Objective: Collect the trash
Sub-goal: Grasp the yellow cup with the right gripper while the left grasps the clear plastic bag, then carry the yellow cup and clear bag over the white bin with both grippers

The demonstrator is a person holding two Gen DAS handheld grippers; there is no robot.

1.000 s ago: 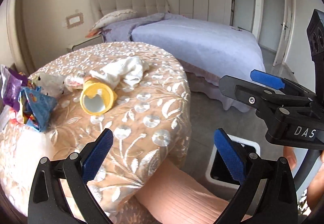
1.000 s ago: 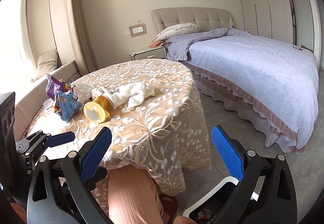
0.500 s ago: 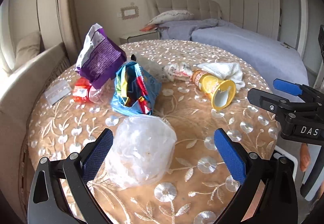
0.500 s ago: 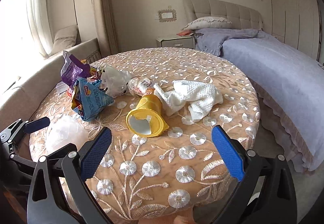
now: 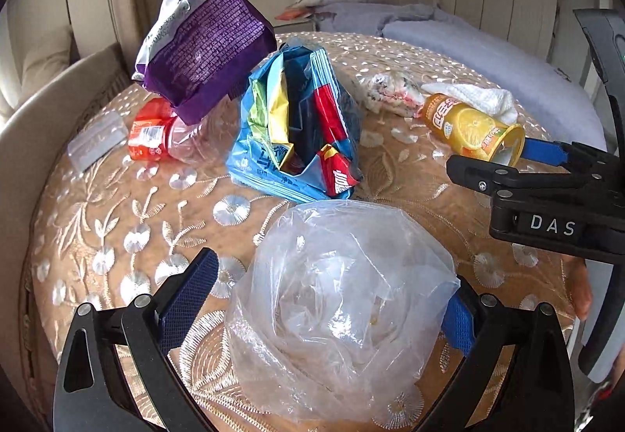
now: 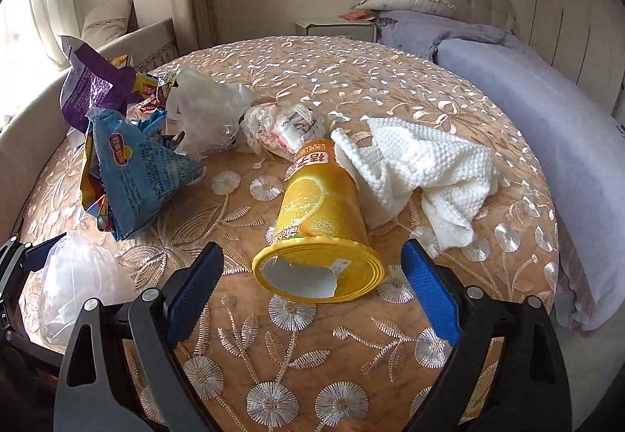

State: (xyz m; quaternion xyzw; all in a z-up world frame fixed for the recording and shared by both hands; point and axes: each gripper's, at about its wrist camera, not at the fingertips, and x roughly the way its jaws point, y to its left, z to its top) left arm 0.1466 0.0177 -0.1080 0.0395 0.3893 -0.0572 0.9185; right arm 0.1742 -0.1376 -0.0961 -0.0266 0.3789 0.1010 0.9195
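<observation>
Trash lies on a round table with an embroidered cloth (image 5: 117,221). My left gripper (image 5: 324,299) is open around a crumpled clear plastic bag (image 5: 336,307), its pads either side of it. Beyond lie a blue snack bag (image 5: 297,135), a purple snack bag (image 5: 203,37) and a crushed red-labelled bottle (image 5: 164,135). My right gripper (image 6: 312,287) is open just in front of a yellow cup (image 6: 320,225) lying on its side, mouth toward me. The cup (image 5: 472,127) and right gripper's fingers (image 5: 543,150) also show in the left wrist view.
A white knitted cloth (image 6: 422,170) lies right of the cup. A crumpled wrapper (image 6: 285,127) and another clear bag (image 6: 207,111) lie behind it. A bed (image 6: 547,88) stands to the right, a sofa (image 6: 117,29) to the left.
Both grippers have moved forward and down over the table. The left now straddles the clear bag; the right has closed in on the yellow cup. Both stay open.
</observation>
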